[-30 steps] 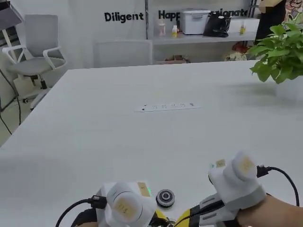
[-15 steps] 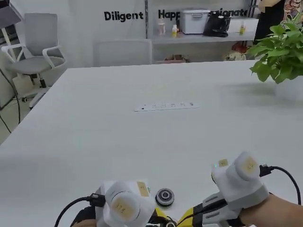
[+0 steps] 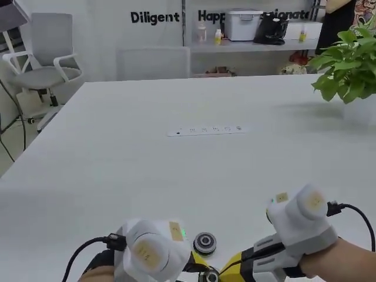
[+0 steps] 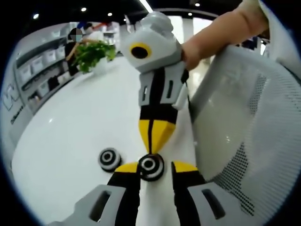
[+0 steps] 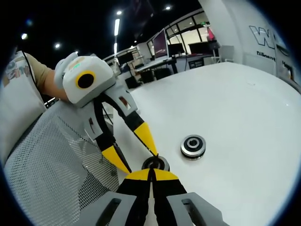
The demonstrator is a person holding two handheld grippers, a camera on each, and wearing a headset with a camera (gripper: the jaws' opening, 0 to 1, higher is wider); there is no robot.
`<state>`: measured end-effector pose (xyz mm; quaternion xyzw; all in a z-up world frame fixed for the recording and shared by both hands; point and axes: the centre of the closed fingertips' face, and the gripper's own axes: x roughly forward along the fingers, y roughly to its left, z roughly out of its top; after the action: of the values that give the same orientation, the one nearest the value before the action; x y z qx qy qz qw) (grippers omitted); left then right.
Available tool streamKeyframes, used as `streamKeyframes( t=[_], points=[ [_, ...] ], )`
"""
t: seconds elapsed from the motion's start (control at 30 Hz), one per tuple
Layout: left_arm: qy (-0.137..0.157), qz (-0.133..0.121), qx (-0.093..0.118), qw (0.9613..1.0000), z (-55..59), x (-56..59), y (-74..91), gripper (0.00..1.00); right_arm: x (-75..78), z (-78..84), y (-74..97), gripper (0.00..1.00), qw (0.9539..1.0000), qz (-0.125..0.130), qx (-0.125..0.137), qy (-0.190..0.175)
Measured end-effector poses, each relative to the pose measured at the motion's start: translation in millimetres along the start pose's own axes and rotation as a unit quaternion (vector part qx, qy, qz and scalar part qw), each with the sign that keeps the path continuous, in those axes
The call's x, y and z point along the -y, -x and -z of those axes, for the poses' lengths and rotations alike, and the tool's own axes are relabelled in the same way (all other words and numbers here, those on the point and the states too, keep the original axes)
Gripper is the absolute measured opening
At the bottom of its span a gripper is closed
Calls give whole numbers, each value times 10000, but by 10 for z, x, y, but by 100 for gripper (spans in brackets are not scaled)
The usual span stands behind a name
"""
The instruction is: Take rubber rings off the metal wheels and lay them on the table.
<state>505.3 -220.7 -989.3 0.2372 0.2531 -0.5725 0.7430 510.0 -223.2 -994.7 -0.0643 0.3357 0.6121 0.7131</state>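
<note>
Stripping is judged in hand: 1 wheel [image 4: 151, 166] is clamped between the fingers [image 4: 126, 168] of the left gripper [image 4: 153, 167] at the bench [image 4: 70, 127] edge. The right gripper [image 5: 151, 172] is pinched shut at its rubber ring [image 4: 162, 170]; an outward peel is needed.

Held wheel [image 5: 155, 163]: near side covered by right gripper [image 5: 151, 173] fingers [image 5: 136, 176]; whether they pinch a ring there cannot be told. Head view: bottom edge clips that wheel and both grippers' fingers. Loose wheel [image 3: 204, 242]: ring too small to make out. Plant [image 3: 346, 59] cut by right edge.
</note>
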Motion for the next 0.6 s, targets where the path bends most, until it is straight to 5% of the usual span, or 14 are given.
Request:
streamKeyframes(
  t=[0.6],
  points=[
    [459,-81,263,9986,-19,-37,404,42,-53,-81,15,0,9998,-103,125,-114]
  ],
)
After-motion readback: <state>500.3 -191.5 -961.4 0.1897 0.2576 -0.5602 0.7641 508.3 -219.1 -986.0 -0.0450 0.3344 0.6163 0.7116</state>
